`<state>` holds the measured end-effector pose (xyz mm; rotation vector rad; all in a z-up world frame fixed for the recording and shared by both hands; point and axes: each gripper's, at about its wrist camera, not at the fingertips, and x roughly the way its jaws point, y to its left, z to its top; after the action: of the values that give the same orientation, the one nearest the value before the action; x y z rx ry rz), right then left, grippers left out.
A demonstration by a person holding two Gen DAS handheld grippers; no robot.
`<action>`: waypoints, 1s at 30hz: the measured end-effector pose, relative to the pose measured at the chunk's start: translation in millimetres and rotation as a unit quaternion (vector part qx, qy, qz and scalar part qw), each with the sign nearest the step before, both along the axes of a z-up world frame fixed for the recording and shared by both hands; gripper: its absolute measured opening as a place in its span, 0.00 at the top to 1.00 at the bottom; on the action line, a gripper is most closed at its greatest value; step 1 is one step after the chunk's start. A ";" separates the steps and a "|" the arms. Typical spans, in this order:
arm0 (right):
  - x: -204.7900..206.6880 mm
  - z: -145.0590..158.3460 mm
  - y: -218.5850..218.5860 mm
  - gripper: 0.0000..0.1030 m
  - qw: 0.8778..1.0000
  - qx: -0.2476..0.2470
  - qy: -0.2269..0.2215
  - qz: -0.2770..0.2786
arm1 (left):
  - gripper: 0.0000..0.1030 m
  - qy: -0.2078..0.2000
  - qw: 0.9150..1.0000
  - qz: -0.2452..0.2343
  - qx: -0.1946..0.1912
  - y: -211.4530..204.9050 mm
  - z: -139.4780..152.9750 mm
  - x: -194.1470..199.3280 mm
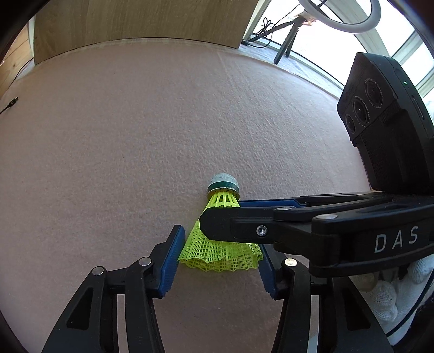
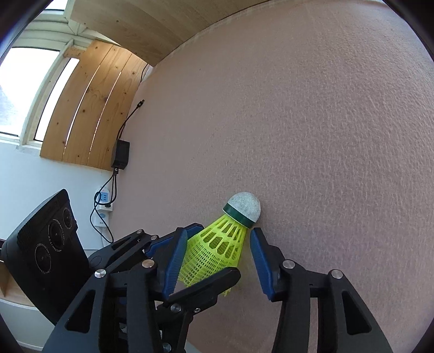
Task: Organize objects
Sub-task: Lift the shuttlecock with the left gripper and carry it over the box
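Observation:
A yellow-green plastic shuttlecock (image 1: 217, 247) with a grey cork tip and a dark green band lies on the pink felt table (image 1: 135, 135). My left gripper (image 1: 221, 258) is open, its blue pads on either side of the shuttlecock's skirt. My right gripper (image 1: 225, 207) comes in from the right across the shuttlecock's neck. In the right wrist view the shuttlecock (image 2: 217, 244) sits between my right gripper's (image 2: 219, 255) open blue pads, and the left gripper (image 2: 190, 260) crosses in front of the skirt. Neither pair of pads visibly clamps it.
A black power adapter (image 2: 120, 157) with cables lies at the table's left edge. A cable end (image 1: 12, 103) lies on the felt at far left. A wooden board (image 1: 135, 24) stands behind the table. A tripod (image 1: 287, 40) and ring light stand beyond.

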<state>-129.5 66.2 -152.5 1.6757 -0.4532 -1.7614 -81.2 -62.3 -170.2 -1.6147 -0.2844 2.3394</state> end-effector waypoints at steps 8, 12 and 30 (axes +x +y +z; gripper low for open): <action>6.3 14.8 8.4 0.66 1.000 -0.003 0.022 -0.009 | 0.57 0.014 1.000 -0.008 0.005 18.6 13.0 2.8; 10.0 27.5 23.6 0.68 0.999 0.000 0.040 -0.017 | 0.57 0.026 0.999 -0.020 0.003 38.5 24.5 0.9; 21.8 88.7 178.9 0.68 0.986 0.001 0.102 -0.134 | 0.57 0.086 0.987 -0.132 0.022 204.6 85.9 -17.6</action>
<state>-107.8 245.1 -63.8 1.4697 -0.6057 -2.1041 -98.8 142.3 -84.3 -1.3285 -0.0778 2.2331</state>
